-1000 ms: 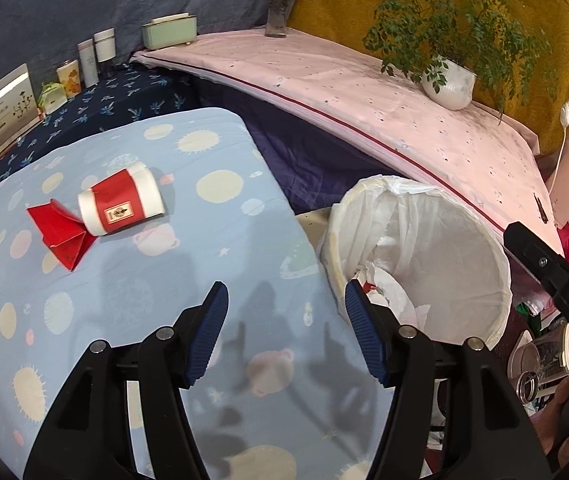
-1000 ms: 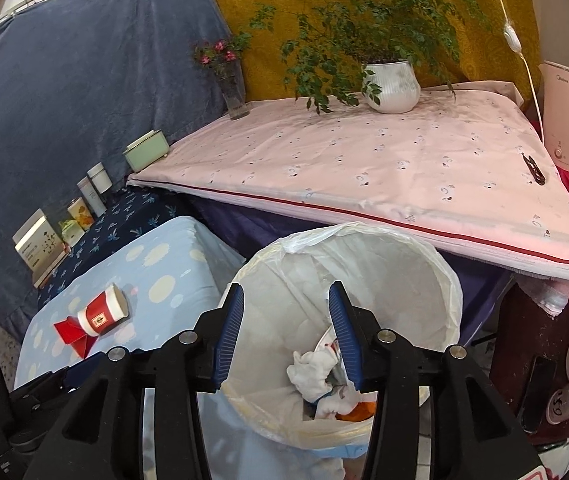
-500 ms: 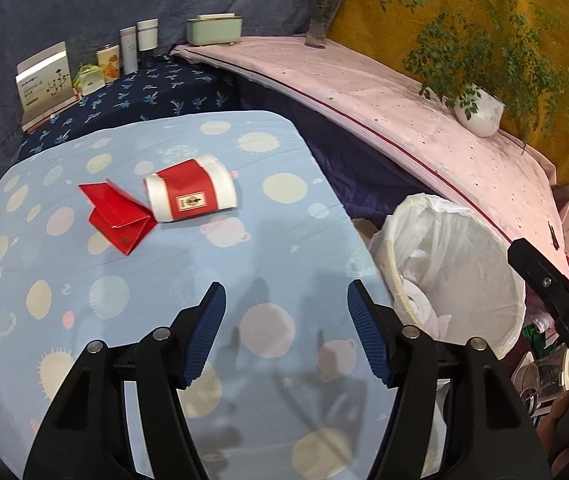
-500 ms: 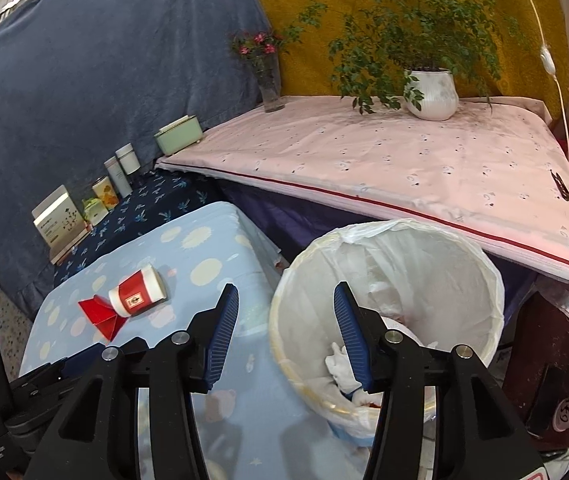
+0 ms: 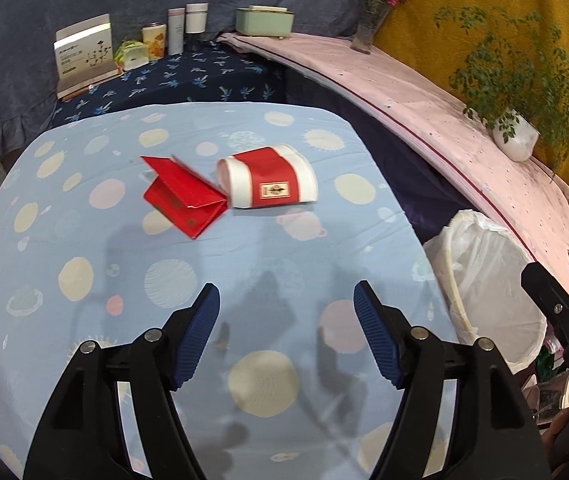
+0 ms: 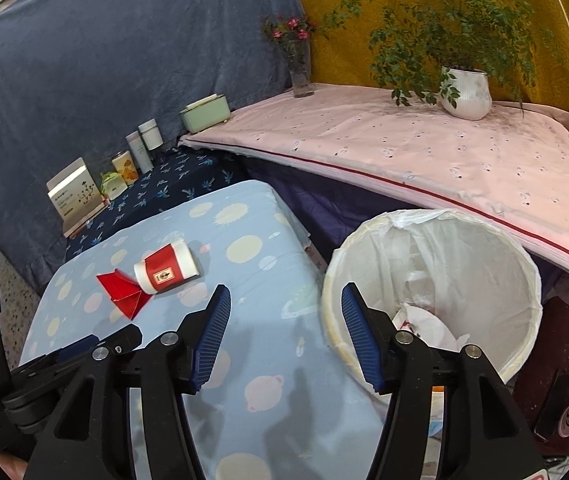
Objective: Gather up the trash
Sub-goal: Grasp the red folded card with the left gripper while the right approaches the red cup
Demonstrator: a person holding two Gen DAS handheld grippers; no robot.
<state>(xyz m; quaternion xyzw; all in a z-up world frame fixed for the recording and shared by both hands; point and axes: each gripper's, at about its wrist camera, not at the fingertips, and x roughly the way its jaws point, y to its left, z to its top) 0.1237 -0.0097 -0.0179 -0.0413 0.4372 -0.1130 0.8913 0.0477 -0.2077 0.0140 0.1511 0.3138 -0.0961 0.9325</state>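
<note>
- Jaws on my left gripper (image 5: 286,300) are spread wide with nothing between them, hovering over the blue planet-print tablecloth (image 5: 84,320).
- Right gripper (image 6: 285,304): same, spread and empty. I see it above the table edge, with its right finger (image 6: 358,332) over the bin's near rim.
- Trash bin (image 6: 524,300) stands just beside the table's right edge and has a white plastic liner (image 6: 464,248) folded over the rim.
- Inside the bin I see crumpled white tissue (image 6: 428,324) at the bottom with a small red mark on it, plus a bit of orange low down behind the finger; can't tell what that is.
- Paper cup (image 5: 270,182) lies on its side on the tablecloth, well ahead of the left gripper: white body, red sleeve, small square label facing up, body looks somewhat flattened.
- Folded red paper (image 5: 182,198) lies just left of the cup, its corner touching the cup's narrow end; creased, one flap raised.
- Both pieces are out on the table, apart from either gripper.
- Back shelf: a card box (image 5: 82,54), small canisters (image 5: 176,30), a mint-green box (image 5: 264,20). I can't see their contents.
- Pink-covered surface holds a white plant pot (image 6: 466,94) and a glass vase of flowers (image 6: 298,68).
</note>
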